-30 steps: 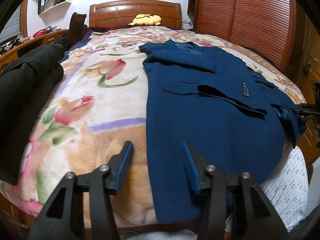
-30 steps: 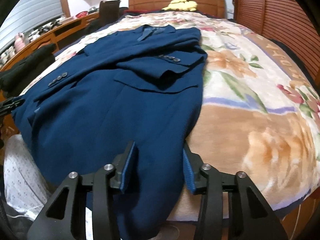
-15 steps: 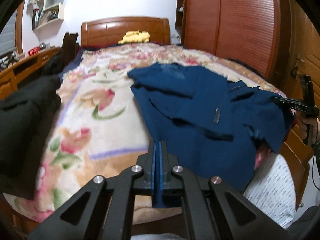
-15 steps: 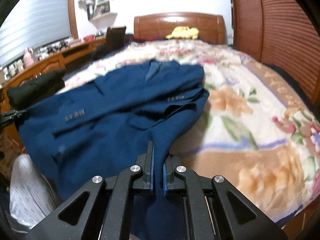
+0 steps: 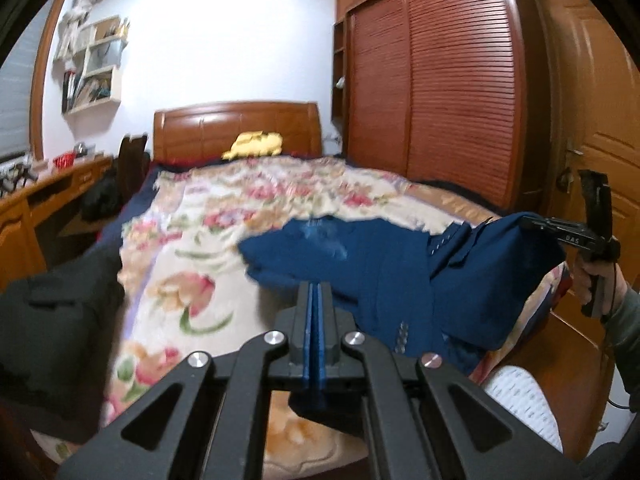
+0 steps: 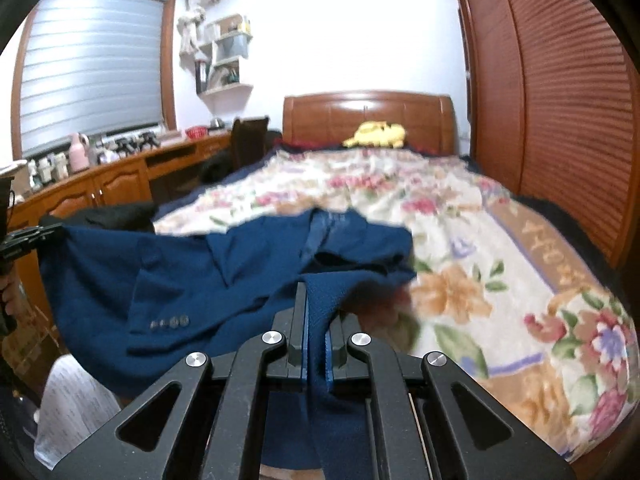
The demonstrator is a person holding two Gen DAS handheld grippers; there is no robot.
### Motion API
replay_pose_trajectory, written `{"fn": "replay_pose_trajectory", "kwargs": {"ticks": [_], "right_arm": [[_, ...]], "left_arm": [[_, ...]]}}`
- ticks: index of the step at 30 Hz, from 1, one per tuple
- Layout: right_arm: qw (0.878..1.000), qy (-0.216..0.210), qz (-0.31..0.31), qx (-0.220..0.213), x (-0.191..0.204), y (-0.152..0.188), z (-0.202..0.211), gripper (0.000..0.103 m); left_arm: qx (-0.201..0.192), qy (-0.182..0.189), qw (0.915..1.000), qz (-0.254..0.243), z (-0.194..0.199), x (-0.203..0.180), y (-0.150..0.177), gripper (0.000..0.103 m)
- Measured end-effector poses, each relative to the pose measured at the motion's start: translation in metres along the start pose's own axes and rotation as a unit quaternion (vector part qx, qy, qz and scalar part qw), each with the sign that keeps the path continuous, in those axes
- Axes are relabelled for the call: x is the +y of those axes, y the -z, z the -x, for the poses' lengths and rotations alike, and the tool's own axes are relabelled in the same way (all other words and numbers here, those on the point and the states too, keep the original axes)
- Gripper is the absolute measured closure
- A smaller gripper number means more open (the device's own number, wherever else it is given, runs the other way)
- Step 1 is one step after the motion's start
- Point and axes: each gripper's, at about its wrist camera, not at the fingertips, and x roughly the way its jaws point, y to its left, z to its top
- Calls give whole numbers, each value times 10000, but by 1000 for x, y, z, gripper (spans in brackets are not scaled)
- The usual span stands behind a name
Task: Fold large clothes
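A navy blue jacket (image 5: 400, 272) lies collar-first toward the headboard on the bed, with its near hem raised off the blanket. My left gripper (image 5: 318, 300) is shut on one hem corner, and blue cloth hangs below its pads. My right gripper (image 6: 316, 304) is shut on the other hem corner, with fabric bunched between its pads. In the left wrist view the right gripper (image 5: 534, 222) holds its corner up at the far right. The right wrist view shows the jacket (image 6: 200, 272) stretched to the left gripper (image 6: 44, 236) at the left edge. Sleeve buttons (image 6: 170, 323) face the camera.
A floral blanket (image 5: 192, 256) covers the bed, with a yellow plush toy (image 5: 254, 144) by the wooden headboard (image 6: 368, 116). A black garment (image 5: 60, 320) lies at the bed's left edge. A long wooden desk (image 6: 112, 180) runs along the left, and louvred wardrobe doors (image 5: 440, 92) stand on the right.
Both grippers went from open over the jacket's hem to shut on it, then rose. The near half of the jacket lifted off the blanket and now hangs stretched between them.
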Motion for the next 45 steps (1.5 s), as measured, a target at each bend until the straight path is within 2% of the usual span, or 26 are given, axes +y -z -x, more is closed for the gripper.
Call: {"fn": "replay_pose_trajectory", "kwargs": {"ticks": [10,16,21,26,29,34,39,42,45], "right_arm": [[9967,24,242,-779,5,-53,61,101],[9927,112,234,-1179,-8,-85,86,100],[9962,230,110,-833,-28,-109,33,100],[9989,449,-6,-140,-52,-110,-69,100],[9978,640,-71,176,-70,-104,-122,100],[9927,1002,-258,621,-105,-96,-201,100],[9876,1251,-392,863,-130,-88,-254,100],[9852,1197,-547,1095,-139,-77,-278,100],[9848,1202,-348,1204,-135,-64,-290,100]], "left_arm": [[-766,95,9969,-152,42,-11,-83,103],[-1058,31,9940,-274,55,-8,-118,103],[-773,-73,9968,-206,6,10,-127,103],[-166,-386,9991,-42,-83,42,-116,103],[178,-634,9978,110,-138,69,-107,103],[619,-842,9940,331,-215,103,-98,103],[856,-861,9914,483,-277,122,-93,103],[961,-777,9911,490,-295,123,-87,103],[1024,-753,9909,437,-302,117,-76,103]]}}
